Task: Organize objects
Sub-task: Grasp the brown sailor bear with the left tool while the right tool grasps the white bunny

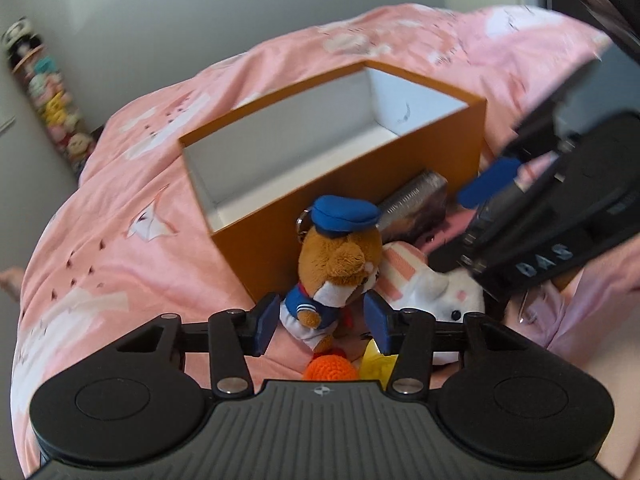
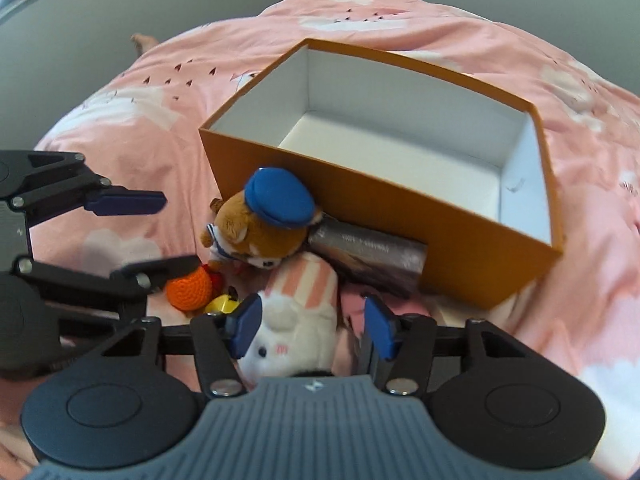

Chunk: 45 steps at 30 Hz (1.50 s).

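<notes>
An open orange box (image 1: 356,184) (image 2: 400,216) with a white inside sits empty on a pink bed cover. In front of it lie a brown plush in a blue sailor cap (image 1: 336,264) (image 2: 264,232), a white plush with pink stripes (image 1: 432,284) (image 2: 300,312), a dark foil pack (image 1: 416,208) (image 2: 372,256), an orange crochet ball (image 1: 328,368) (image 2: 190,290) and a yellow item (image 1: 374,360) (image 2: 222,304). My left gripper (image 1: 322,322) is open around the sailor plush's body. My right gripper (image 2: 312,326) is open around the white plush.
The pink bed cover (image 1: 120,216) (image 2: 592,240) spreads around the box. A column of small plush toys (image 1: 52,96) hangs by the grey wall at the far left. The right gripper's body (image 1: 560,208) reaches in from the right, close to the left one.
</notes>
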Each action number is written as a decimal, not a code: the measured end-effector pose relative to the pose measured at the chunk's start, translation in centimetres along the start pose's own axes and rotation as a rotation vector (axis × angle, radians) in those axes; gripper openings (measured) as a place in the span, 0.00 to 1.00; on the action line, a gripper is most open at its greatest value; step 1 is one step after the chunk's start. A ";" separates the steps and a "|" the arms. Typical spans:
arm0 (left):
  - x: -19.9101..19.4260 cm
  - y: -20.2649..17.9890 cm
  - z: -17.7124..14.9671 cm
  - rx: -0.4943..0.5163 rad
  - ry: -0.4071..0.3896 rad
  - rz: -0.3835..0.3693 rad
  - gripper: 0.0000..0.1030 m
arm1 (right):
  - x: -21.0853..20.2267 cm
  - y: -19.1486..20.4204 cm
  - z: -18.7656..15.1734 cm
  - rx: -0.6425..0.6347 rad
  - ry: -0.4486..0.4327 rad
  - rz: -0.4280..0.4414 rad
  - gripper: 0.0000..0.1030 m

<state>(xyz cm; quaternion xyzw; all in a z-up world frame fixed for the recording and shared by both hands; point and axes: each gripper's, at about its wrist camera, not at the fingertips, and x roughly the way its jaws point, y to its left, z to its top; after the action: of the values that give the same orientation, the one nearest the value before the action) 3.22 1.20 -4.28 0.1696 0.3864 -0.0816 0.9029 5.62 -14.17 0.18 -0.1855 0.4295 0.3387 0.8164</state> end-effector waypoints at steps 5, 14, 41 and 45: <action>2.2 -1.0 0.2 0.128 0.007 0.015 0.59 | 1.9 -0.1 1.4 -0.062 0.021 -0.035 0.42; 6.0 -2.2 0.2 0.290 0.041 -0.003 0.63 | 4.0 -1.2 2.2 -0.079 0.050 -0.035 0.42; 0.2 3.2 -0.5 -0.247 0.123 -0.001 0.50 | 1.7 1.4 1.5 -0.140 0.035 0.035 0.50; -0.4 3.9 -0.9 -0.267 0.114 0.001 0.50 | 3.0 3.2 1.1 -0.204 0.092 0.021 0.58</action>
<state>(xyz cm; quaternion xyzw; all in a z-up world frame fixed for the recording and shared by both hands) 3.43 5.14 -3.62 0.0523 0.4443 -0.0194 0.8941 5.19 -10.07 -1.66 -0.2784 0.4319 0.3800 0.7691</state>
